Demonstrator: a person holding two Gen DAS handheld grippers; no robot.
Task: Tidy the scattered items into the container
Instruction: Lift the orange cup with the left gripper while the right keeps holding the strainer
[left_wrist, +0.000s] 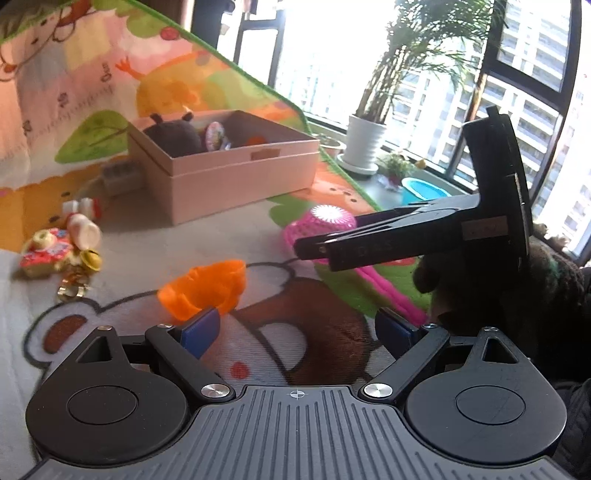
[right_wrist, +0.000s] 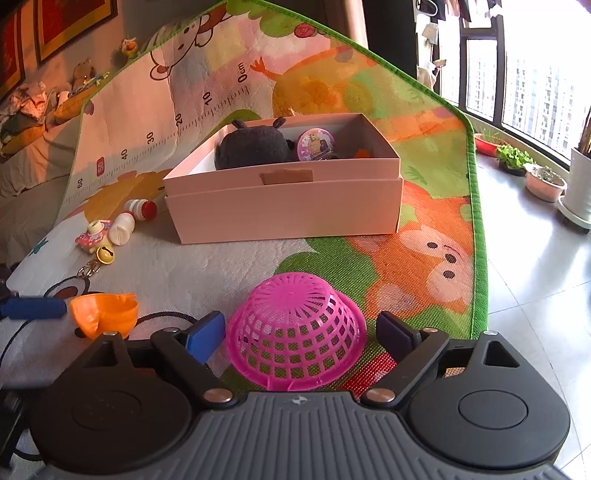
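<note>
In the left wrist view, the left tongs (left_wrist: 297, 328) are seen standing wide apart with nothing between the blue pads; only bare play mat (left_wrist: 258, 240) lies in the gap. An orange plastic cup (left_wrist: 205, 290) lies on its side just beyond the left pad, its near edge partly covered by that pad. The right tongs (left_wrist: 310, 249) reach in from the right, and their own opening cannot be judged from this side-on angle. Behind them a pink mesh basket (left_wrist: 325, 221) is partly hidden. The pink box (left_wrist: 229, 173) stands further off at the middle, with a dark plush toy (left_wrist: 173, 138) and a round patterned ball (left_wrist: 215, 136) inside; an orange item at its far end is mostly concealed by the wall. At the left, small bottles (left_wrist: 83, 221), a pink charm (left_wrist: 44, 251) and a gold bell (left_wrist: 90, 258) are blurred. The lower right is taken up by something dark and fuzzy that cannot be made out.

In the right wrist view, the right tongs (right_wrist: 301, 332) are held wide apart on either side of the pink mesh basket (right_wrist: 295, 328), which lies upside down between the pads; contact is not seen. The basket's near rim is cut off by the tool body. The orange plastic cup (right_wrist: 105, 312) lies at the near left, with a blue pad of the left tongs (right_wrist: 33, 306) just beside it. The pink box (right_wrist: 284, 199) stands further off at the middle.
</note>
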